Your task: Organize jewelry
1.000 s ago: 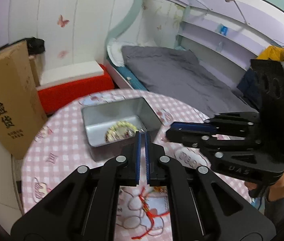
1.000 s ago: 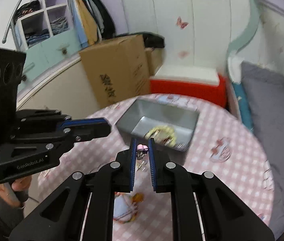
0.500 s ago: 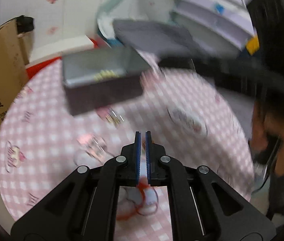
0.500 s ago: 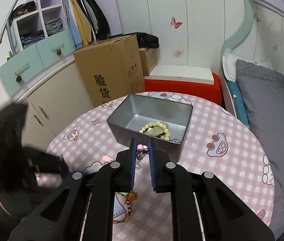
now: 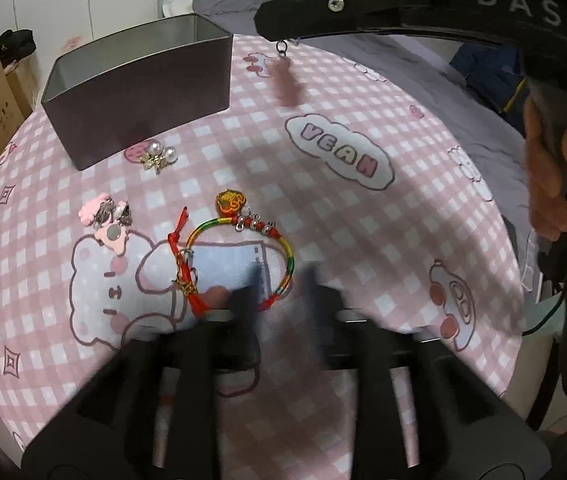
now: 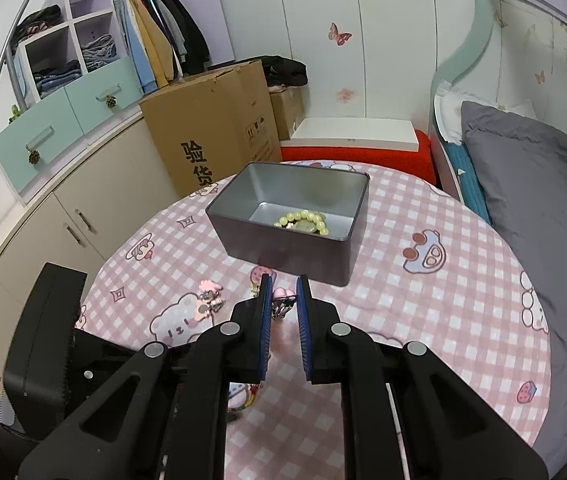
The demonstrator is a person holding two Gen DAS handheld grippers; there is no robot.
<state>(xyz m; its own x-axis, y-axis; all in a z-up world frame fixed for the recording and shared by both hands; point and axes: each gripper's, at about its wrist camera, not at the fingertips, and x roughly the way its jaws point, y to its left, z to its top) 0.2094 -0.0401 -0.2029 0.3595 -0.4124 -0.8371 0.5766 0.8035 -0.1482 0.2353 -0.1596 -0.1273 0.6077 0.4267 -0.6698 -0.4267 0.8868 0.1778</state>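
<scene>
A grey metal tin (image 5: 139, 80) (image 6: 295, 220) stands on the round pink checked table and holds a yellow bead bracelet (image 6: 303, 222). In the left wrist view a multicoloured cord bracelet with red tassel (image 5: 239, 248), pearl earrings (image 5: 159, 156) and a pink clip (image 5: 107, 220) lie in front of the tin. My left gripper (image 5: 283, 284) is blurred, open, just above the cord bracelet. My right gripper (image 6: 283, 300) holds a small pink charm piece (image 6: 281, 300) between its narrow jaws above the table, in front of the tin; the piece dangles from it in the left wrist view (image 5: 283, 46).
A cardboard box (image 6: 211, 136) and cabinets (image 6: 63, 200) stand left of the table. A red and white box (image 6: 359, 140) sits behind it. A bed with grey cover (image 6: 535, 184) is on the right. The table edge curves close on all sides.
My left gripper dropped toward the table, away from the tin, and opened over the cord bracelet. My right gripper stayed closed on the pink piece, lifted slightly back from the tin.
</scene>
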